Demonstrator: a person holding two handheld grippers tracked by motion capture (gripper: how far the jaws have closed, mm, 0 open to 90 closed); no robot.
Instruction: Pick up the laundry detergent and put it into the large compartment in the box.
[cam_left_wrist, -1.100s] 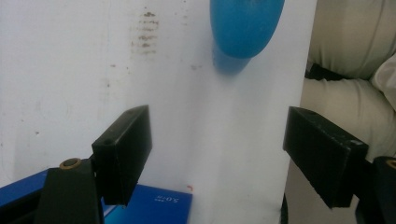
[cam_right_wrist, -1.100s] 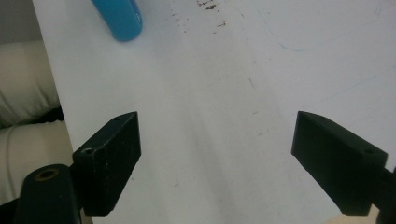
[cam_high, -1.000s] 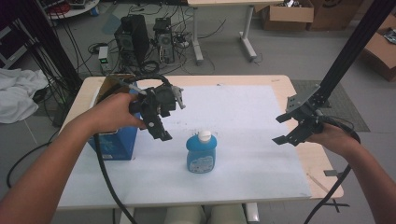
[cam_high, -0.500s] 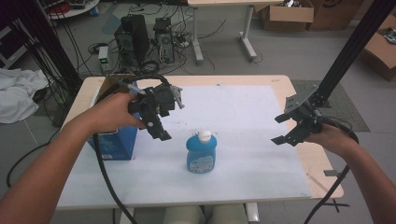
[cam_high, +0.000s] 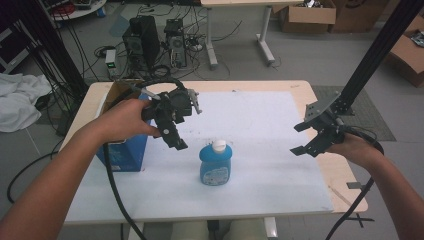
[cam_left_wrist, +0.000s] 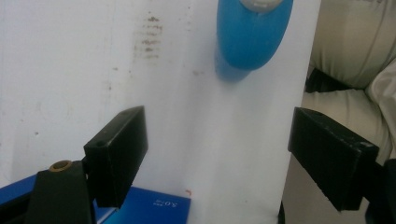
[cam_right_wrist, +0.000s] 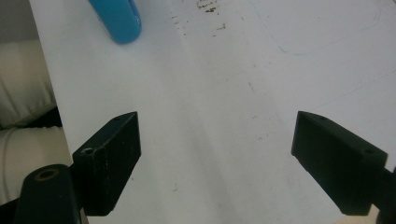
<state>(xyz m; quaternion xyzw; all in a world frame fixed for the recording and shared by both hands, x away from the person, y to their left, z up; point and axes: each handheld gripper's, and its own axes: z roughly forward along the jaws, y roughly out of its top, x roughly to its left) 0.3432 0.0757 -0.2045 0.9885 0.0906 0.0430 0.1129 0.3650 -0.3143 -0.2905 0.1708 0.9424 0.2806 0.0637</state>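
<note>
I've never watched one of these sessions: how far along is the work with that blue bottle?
Early on. Nothing looks handled: the blue bottle stands upright with its white cap on. In hand: the left gripper hovers nearby, jaws wide open, empty. The right gripper waits open toward the table's right edge. Gripping the bottle is left.

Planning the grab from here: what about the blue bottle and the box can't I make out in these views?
- Blue bottle: label print too small in the high view; top cut off by the edge in both gripper views.
- Blue box: contents hidden by the left gripper and hand.
- Right gripper: jaws open, nothing hidden.
</note>
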